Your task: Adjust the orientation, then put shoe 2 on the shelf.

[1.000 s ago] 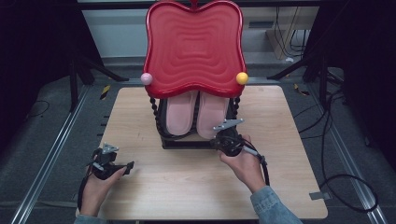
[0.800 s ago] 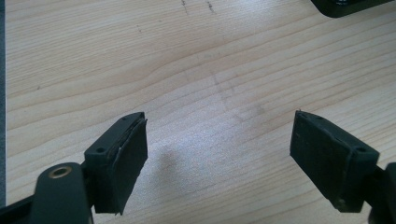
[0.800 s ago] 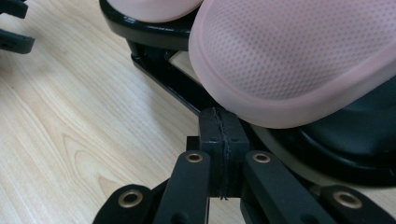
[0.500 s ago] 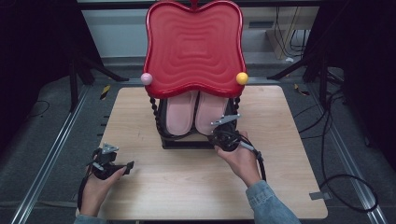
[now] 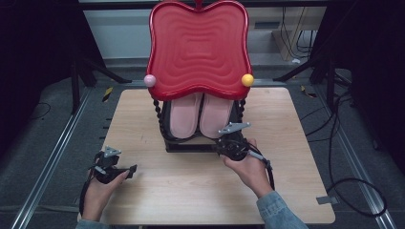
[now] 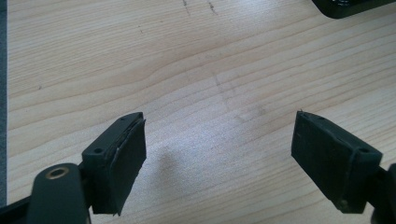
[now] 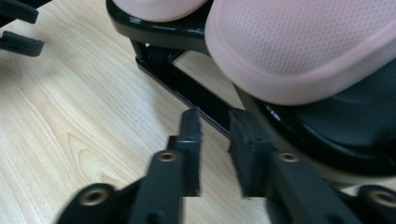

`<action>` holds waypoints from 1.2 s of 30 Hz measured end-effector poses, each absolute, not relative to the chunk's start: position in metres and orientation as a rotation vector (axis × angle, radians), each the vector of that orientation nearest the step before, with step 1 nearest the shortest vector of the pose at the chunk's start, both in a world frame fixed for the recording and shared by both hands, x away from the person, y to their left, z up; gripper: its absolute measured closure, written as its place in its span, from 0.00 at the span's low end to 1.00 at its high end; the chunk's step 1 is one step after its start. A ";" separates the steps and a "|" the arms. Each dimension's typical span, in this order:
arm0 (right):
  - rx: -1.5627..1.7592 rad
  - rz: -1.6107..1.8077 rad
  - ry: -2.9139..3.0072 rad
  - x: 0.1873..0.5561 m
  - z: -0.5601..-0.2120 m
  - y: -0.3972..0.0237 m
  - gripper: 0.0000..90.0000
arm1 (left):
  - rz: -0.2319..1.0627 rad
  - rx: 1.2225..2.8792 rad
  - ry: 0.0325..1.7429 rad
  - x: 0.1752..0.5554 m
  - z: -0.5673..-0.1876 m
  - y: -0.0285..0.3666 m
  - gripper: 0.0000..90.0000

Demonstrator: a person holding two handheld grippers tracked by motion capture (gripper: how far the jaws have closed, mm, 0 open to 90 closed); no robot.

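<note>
Two pink mesh slippers (image 5: 199,114) sit on one black rack (image 5: 188,143) under its glossy, rippled red tray (image 5: 198,47) at mid-table. Your right gripper (image 7: 215,140), jaws narrowly parted and empty, sits at the rack; your left gripper (image 6: 219,158) gapes wide over bare wood.

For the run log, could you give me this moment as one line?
left gripper: open, over bare table | right gripper: nearly closed, empty, at black rack under pink slippers

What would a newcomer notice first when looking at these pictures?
First the big glossy red tray with wavy ridges, topping a black rack at the far middle of the wooden table, with a pink ball and a yellow ball at its corners. Under it, a pair of pink slippers lies on the rack's lower shelf. The right tongs reach toward the rack's front, jaws slightly apart, while the left tongs hover open over bare wood.
</note>
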State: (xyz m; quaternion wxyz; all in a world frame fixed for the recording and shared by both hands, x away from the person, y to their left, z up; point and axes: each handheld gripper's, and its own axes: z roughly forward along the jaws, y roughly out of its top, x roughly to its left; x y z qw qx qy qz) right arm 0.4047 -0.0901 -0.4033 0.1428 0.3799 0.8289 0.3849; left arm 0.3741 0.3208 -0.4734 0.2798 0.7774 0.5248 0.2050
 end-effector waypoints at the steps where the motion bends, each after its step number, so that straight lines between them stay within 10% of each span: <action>1: 1.092 1.112 2.390 0.403 -0.404 -0.091 0.76 | 0.549 2.085 1.408 0.374 -0.474 0.321 0.19; 27: 1.100 1.116 2.348 0.369 -0.437 -0.130 0.15 | 0.563 2.081 1.404 0.374 -0.474 0.320 0.15; 36: 1.215 1.093 2.235 0.370 -0.463 -0.188 0.10 | 0.580 2.049 1.368 0.376 -0.477 0.316 0.08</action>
